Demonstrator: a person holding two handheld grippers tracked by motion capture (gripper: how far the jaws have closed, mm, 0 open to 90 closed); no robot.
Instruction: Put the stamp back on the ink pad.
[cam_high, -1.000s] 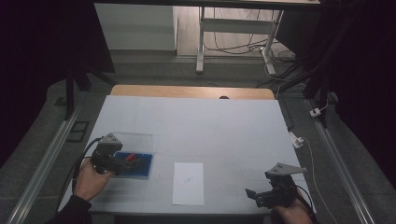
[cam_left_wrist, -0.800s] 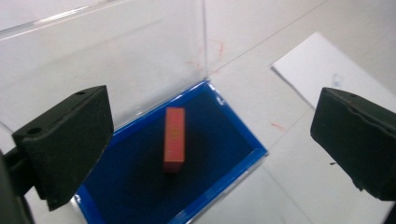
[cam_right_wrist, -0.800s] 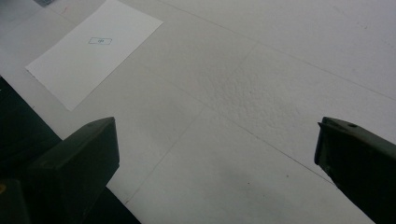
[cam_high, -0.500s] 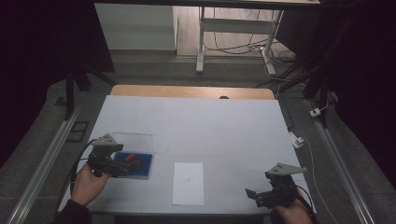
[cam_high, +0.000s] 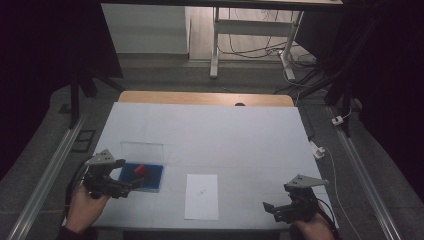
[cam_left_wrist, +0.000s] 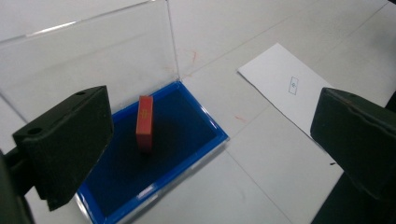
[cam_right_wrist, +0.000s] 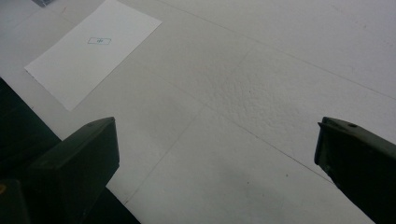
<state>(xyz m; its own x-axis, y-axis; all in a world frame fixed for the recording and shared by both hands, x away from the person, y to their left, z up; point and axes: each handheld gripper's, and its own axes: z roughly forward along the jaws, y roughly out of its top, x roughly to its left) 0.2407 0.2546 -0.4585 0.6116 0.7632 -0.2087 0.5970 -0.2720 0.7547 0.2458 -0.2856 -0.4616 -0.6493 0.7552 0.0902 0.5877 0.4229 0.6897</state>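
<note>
I take the blue tray (cam_high: 150, 178) as my landmark. My left gripper (cam_high: 131, 185) hangs at the tray's left end with its jaws spread wide and nothing between them. In the left gripper view a red block (cam_left_wrist: 144, 122) stands upright inside the tray, and a clear lid (cam_left_wrist: 93, 60) rises from the tray's far edge. To the right of the tray lies a white sheet (cam_high: 202, 196) flat on the table (cam_high: 240, 135). Well right of the tray, my right gripper (cam_high: 270, 209) hovers over bare tabletop, jaws wide apart and empty.
</note>
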